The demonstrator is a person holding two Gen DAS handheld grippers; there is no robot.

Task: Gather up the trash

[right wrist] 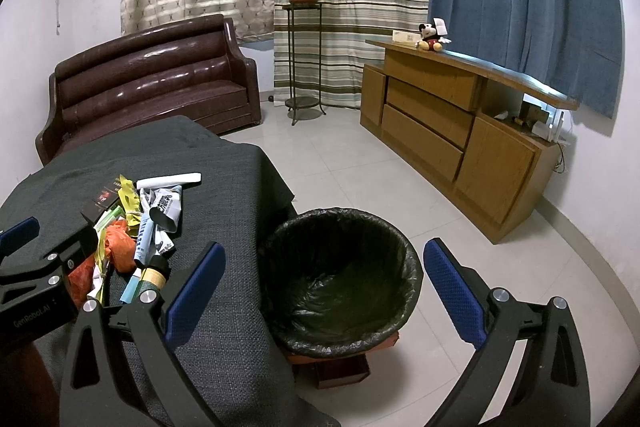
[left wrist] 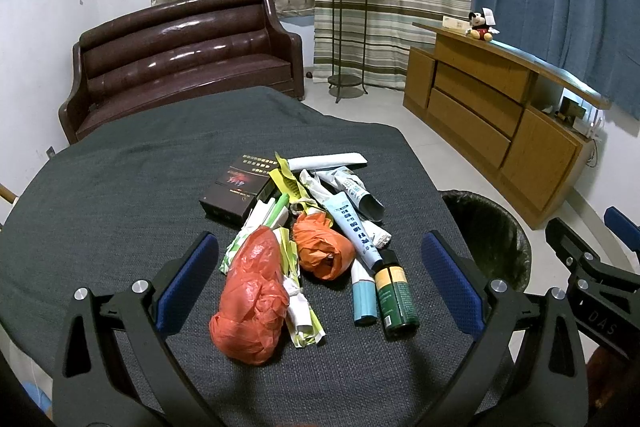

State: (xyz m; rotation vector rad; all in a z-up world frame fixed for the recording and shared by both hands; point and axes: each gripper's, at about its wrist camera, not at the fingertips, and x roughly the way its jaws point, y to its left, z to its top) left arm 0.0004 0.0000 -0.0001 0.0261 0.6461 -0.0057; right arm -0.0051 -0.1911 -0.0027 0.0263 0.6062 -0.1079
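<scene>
A pile of trash lies on the dark cloth table [left wrist: 120,187]: a red plastic bag [left wrist: 250,291], an orange bag [left wrist: 322,245], a light blue tube [left wrist: 354,231], a green bottle [left wrist: 396,301], a small blue container [left wrist: 364,299], a dark box [left wrist: 236,189], and crumpled wrappers. My left gripper [left wrist: 320,243] is open above the pile, its fingers on either side of it, holding nothing. My right gripper [right wrist: 322,253] is open and empty over the black-lined bin [right wrist: 340,279], which stands on the floor at the table's right edge. The left gripper [right wrist: 24,239] shows at the right wrist view's left edge.
A brown leather sofa [left wrist: 184,55] stands behind the table. A plant stand [left wrist: 348,27] with a potted plant is by the striped curtain. A wooden cabinet [left wrist: 492,115] with a plush toy [left wrist: 482,25] lines the right wall. Pale tile floor [right wrist: 360,167] lies between them.
</scene>
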